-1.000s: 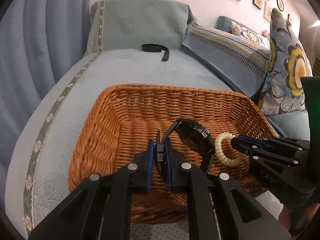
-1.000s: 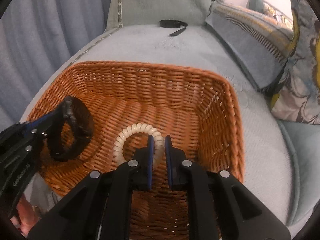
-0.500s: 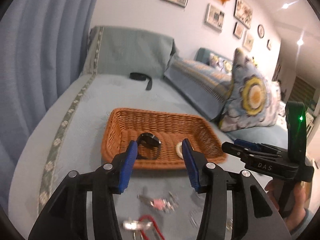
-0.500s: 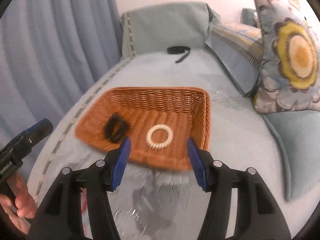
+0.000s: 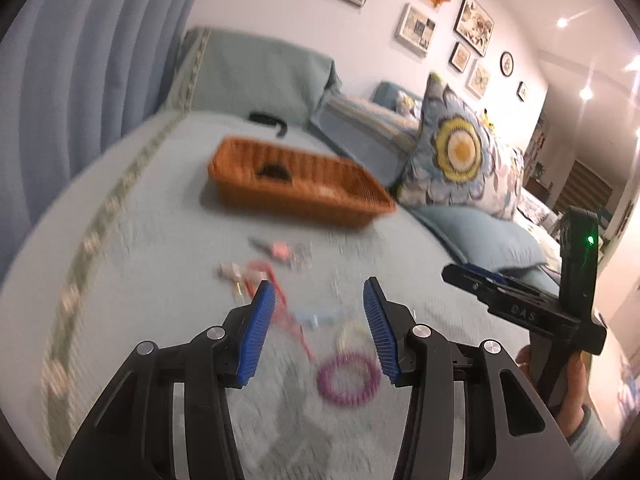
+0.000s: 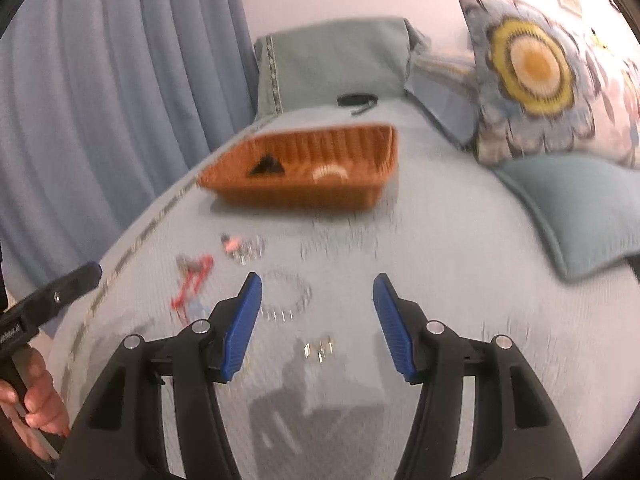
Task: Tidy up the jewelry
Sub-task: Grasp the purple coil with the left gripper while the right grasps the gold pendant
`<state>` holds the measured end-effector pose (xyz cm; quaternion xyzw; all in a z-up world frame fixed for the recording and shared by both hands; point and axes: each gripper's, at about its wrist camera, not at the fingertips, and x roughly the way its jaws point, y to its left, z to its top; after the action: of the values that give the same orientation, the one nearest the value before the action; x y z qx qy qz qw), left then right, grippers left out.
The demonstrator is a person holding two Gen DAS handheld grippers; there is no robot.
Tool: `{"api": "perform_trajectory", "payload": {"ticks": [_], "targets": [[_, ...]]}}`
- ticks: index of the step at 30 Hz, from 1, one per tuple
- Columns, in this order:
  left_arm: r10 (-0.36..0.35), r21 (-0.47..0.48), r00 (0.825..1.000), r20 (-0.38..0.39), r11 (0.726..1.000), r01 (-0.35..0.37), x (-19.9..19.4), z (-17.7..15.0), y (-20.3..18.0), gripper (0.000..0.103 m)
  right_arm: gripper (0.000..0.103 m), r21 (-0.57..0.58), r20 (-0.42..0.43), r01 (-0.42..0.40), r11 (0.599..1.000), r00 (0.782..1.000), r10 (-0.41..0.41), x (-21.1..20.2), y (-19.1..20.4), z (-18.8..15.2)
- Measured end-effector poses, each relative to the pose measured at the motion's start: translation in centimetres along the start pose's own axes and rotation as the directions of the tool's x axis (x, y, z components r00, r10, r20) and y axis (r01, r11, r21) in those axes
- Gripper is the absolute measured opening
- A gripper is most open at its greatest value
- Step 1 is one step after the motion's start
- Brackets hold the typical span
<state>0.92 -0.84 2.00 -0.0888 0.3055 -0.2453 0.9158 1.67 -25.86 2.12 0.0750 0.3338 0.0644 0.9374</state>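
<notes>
A wicker basket [image 5: 320, 196] [image 6: 360, 196] stands on the pale blue sofa seat and holds a black watch [image 5: 274, 170] [image 6: 266, 167] and a cream coil bracelet [image 6: 330, 172]. Loose jewelry lies nearer me: a purple coil bracelet [image 5: 349, 378], a red cord piece [image 5: 280, 300] [image 6: 192, 280], a pink item [image 5: 280, 249] [image 6: 232, 245], a pale ring [image 5: 352, 334], small silver pieces [image 6: 318, 350] and a thin chain [image 6: 288, 292]. My left gripper [image 5: 318, 334] is open and empty above them. My right gripper [image 6: 318, 324] is open and empty. Both views are blurred.
A flowered cushion [image 5: 456, 152] [image 6: 532, 68] and a plain blue cushion [image 5: 480, 236] [image 6: 572, 200] lie to the right. A black strap [image 5: 268, 120] [image 6: 356, 102] lies behind the basket. Blue curtains [image 6: 100, 100] hang on the left.
Both grippers let go of the watch and the cream bracelet in the basket, opened, and pulled back and up. The loose jewelry in front of the basket has come into view.
</notes>
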Motion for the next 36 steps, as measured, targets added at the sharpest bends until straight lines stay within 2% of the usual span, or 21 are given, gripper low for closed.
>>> {"api": "perform_trajectory", "payload": {"ticks": [2,5,8,9,13,17,19,26,33,34,35,36], "targets": [[-0.012,0.004,0.999,-0.042,1.000,0.012,0.8,-1.3,0.0,0.044,0.054,-0.010,-0.023,0.011,1.000,1.000,-0.011,0.3,-0.1,-1.4],[-0.017,0.037,0.996,-0.086,0.999,0.020,2.0,-2.7,-0.4,0.043,0.043,-0.006,-0.066,-0.014,1.000,0.998,0.013,0.8,-0.1,-3.0],[-0.031,0.010,0.991,-0.131,0.999,0.033,3.5,-3.7,0.2,0.035,0.036,0.018,-0.116,-0.035,0.999,0.993,0.036,2.0,-0.4,-4.1],[-0.032,0.003,0.989,-0.146,0.999,0.033,4.0,-3.9,0.4,0.032,0.036,0.038,-0.126,-0.047,0.998,0.991,0.052,2.4,-0.6,-4.3],[-0.025,0.019,0.985,-0.172,0.999,0.028,4.6,-4.5,0.3,0.031,0.036,0.064,-0.146,-0.050,0.997,0.988,0.059,3.2,-0.9,-4.5],[-0.021,0.048,0.980,-0.197,0.998,0.031,5.3,-4.9,-0.4,0.031,0.026,0.063,-0.184,-0.013,0.998,0.983,0.025,4.4,-0.5,-4.6],[-0.004,0.069,0.976,-0.218,0.997,0.019,5.7,-5.1,-0.6,0.031,0.024,0.061,-0.183,-0.004,0.998,0.983,0.015,4.7,-0.3,-4.4],[0.021,0.098,0.972,-0.232,0.995,0.002,6.0,-5.5,-1.0,0.030,0.024,0.000,-0.190,0.022,1.000,0.981,-0.021,6.0,1.3,-3.8],[0.096,0.179,0.971,-0.217,0.982,-0.057,6.6,-5.8,-2.2,0.030,0.020,-0.031,-0.190,0.040,0.999,0.981,-0.045,6.7,2.2,-3.4],[0.113,0.192,0.971,-0.212,0.979,-0.072,6.6,-5.8,-2.4,0.029,0.017,-0.038,-0.189,0.044,0.998,0.981,-0.050,6.7,2.3,-3.4],[0.134,0.206,0.969,-0.206,0.974,-0.091,6.7,-5.9,-2.6,0.023,0.011,-0.048,-0.188,0.043,0.998,0.981,-0.052,6.7,2.5,-3.4],[0.158,0.221,0.967,-0.199,0.969,-0.113,6.8,-5.9,-2.8,0.017,0.010,-0.054,-0.186,0.040,0.998,0.981,-0.049,6.7,2.6,-3.5]]}}
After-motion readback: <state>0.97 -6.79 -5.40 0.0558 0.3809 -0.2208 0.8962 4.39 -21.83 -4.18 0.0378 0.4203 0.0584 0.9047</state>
